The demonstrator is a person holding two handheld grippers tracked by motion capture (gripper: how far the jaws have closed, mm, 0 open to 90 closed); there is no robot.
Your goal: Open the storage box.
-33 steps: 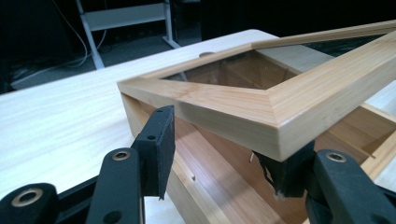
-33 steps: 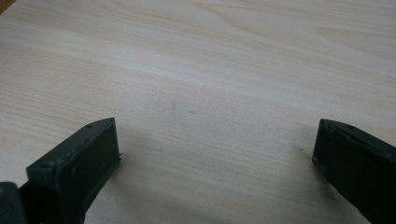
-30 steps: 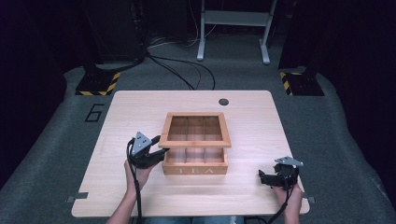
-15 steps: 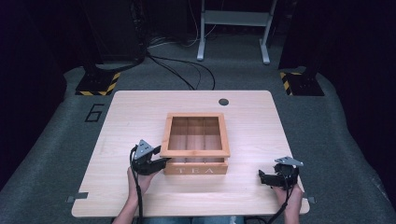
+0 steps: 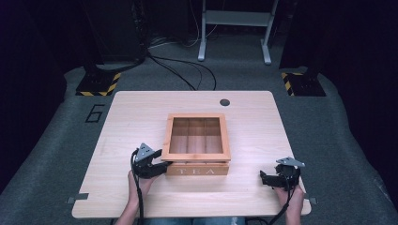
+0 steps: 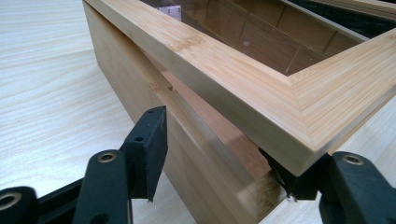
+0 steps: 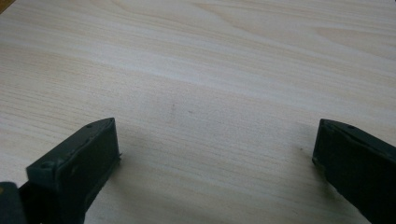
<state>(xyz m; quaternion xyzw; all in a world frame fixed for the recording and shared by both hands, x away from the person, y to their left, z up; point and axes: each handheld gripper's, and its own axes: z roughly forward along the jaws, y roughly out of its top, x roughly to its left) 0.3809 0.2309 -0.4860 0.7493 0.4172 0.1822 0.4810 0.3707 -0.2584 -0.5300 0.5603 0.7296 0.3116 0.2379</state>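
Observation:
A wooden tea box (image 5: 197,170) marked TEA stands mid-table, its glass-paned lid (image 5: 197,156) lying almost flat over the compartments. My left gripper (image 5: 161,167) is at the box's front left corner. In the left gripper view the gripper (image 6: 224,154) is open around that corner: one finger (image 6: 149,140) stands free beside the box wall (image 6: 205,186), the other sits under the lid's frame (image 6: 261,93), which is held slightly off the box. My right gripper (image 5: 264,177) rests open near the table's front right, with bare tabletop (image 7: 201,74) between the jaws of the right gripper (image 7: 215,140).
The light wood table (image 5: 136,117) has a round black grommet (image 5: 225,102) at its back edge. Beyond it, cables (image 5: 187,70) cross the dark floor, with a metal stand (image 5: 234,28) and hazard-striped bases (image 5: 98,82) behind.
The lid has come down from a raised tilt to nearly flat. My left gripper moved down and toward the person with the lid's corner. The right gripper stayed still.

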